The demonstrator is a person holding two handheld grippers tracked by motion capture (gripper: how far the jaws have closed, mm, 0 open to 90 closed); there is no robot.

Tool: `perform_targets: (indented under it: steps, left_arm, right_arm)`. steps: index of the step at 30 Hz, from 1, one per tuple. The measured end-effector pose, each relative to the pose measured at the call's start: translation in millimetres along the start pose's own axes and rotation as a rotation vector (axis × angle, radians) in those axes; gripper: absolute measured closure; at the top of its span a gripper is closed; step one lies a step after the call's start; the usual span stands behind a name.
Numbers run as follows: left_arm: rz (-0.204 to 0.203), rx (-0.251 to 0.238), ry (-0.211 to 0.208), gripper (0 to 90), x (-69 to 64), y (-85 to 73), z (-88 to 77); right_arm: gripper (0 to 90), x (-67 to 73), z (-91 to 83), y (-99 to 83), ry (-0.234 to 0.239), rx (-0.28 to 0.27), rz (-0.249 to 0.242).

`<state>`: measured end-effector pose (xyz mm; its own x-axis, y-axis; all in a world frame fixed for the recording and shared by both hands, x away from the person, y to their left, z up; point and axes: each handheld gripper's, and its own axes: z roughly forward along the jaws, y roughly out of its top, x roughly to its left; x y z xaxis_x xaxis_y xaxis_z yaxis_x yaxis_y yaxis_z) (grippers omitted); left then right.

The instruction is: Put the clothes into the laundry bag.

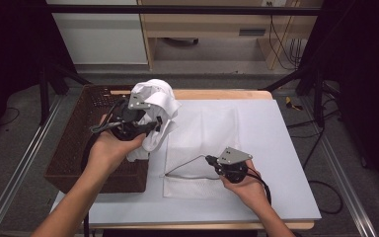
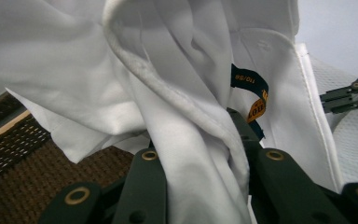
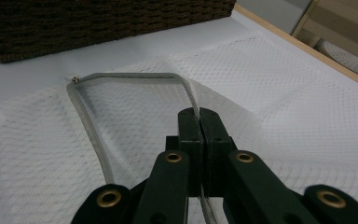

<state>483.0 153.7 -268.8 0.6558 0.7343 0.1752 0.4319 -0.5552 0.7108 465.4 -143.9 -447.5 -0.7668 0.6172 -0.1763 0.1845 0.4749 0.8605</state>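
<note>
Your left gripper (image 1: 154, 124) is clamped on a bunched-up white shirt (image 1: 155, 101), with the fabric squeezed between the jaws in the left gripper view. You've got the shirt (image 2: 168, 84) lifted, hanging over the right edge of the brown wicker basket (image 1: 74, 148), right where the basket meets the white table (image 1: 286, 163). There's a dark label with orange lettering (image 2: 251, 91) poking out near the collar, just past the jaw tips.

Your right gripper (image 1: 210, 159) is closed tight on the grey zipper edge of the white mesh laundry bag (image 1: 202, 128), which lies flat on the table near the middle, just right of the basket. In the right gripper view the jaws are pressed together with the zipper tape (image 3: 135, 77) pinched between them, and that edge is pulled up so the bag's opening gapes toward the basket (image 3: 98, 21). The rest of the mesh bag (image 3: 284, 102) stays spread on the table.

The shirt and the bag are near each other but not touching as far as you can see from above.
</note>
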Motion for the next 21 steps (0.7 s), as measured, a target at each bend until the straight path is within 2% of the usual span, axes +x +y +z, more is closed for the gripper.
perform_targets:
  steps: [9,12,14,17,18,19,20,21]
  left_arm:
    - [0.008,-0.026,-0.028,72.6,-11.7,-5.1,-0.9]
    - [-0.005,-0.038,-0.057,72.6,-13.2,-6.7,-0.2]
    - [-0.010,-0.047,-0.062,72.6,-13.4,-7.4,0.4]
    - [-0.029,-0.062,-0.095,72.6,-14.5,-10.8,1.1]
    - [-0.022,-0.071,-0.116,72.6,-17.8,-13.2,0.5]
    - [-0.022,-0.071,-0.116,72.6,-17.8,-13.2,0.5]
    - [-0.022,-0.079,-0.125,72.6,-19.8,-14.4,0.2]
    - [-0.022,-0.087,-0.136,72.6,-21.5,-15.8,-0.4]
  right_arm:
    - [89.0,-2.1,0.6,-0.7,0.018,0.000,0.018]
    - [89.0,-1.4,2.0,-0.4,0.023,0.004,0.020]
    - [89.0,-1.6,2.2,0.0,0.024,0.004,0.022]
    - [89.0,-0.2,3.3,1.1,0.024,-0.001,0.043]
    - [89.0,2.3,4.6,3.2,0.023,0.004,0.039]
    - [89.0,2.3,4.6,3.2,0.023,0.004,0.039]
    - [89.0,2.1,6.5,4.8,0.049,0.004,0.067]
    - [89.0,2.1,6.5,4.8,0.049,0.004,0.067]
